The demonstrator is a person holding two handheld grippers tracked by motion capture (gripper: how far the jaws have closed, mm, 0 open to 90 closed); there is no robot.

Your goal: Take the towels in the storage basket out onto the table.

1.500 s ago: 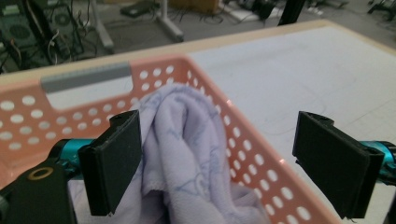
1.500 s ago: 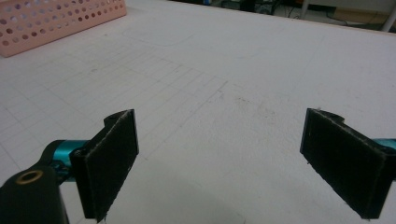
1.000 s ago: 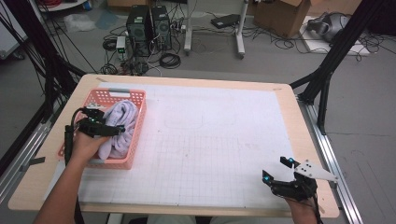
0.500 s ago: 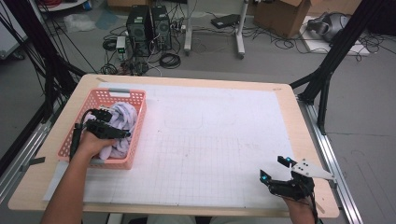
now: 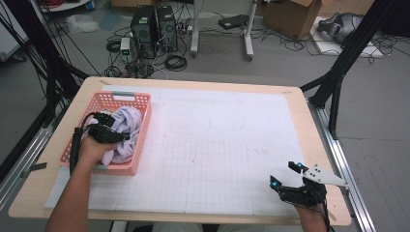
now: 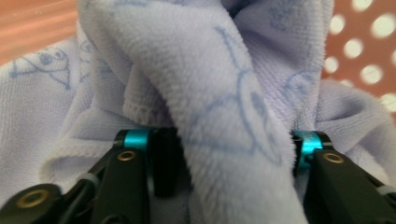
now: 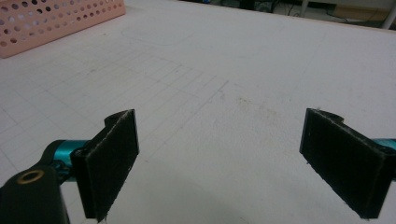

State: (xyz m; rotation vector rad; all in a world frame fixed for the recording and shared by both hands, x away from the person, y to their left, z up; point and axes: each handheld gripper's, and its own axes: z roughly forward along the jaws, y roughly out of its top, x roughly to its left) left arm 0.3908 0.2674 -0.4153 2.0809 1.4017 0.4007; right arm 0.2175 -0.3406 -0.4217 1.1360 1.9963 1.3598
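Evenly and softly lit from overhead, no hard shadows or glare. Grainy and soft in the high view. Towel [image 6: 224, 93] pile sharp up close; basket [image 6: 359, 51] holes blurred into bright spots.

Up top, the high view looks forward and down over the whole table [image 5: 222, 145], floor and cables beyond its far edge. The left gripper view sits pressed right up against the lavender towel [image 6: 224, 93], a patch of pink basket [image 6: 364, 56] wall at upper right. The right gripper view rides low, skimming the gridded mat [image 7: 243, 74] toward the basket's perforated side [image 7: 56, 23]. All three share that basket [image 5: 116, 104].
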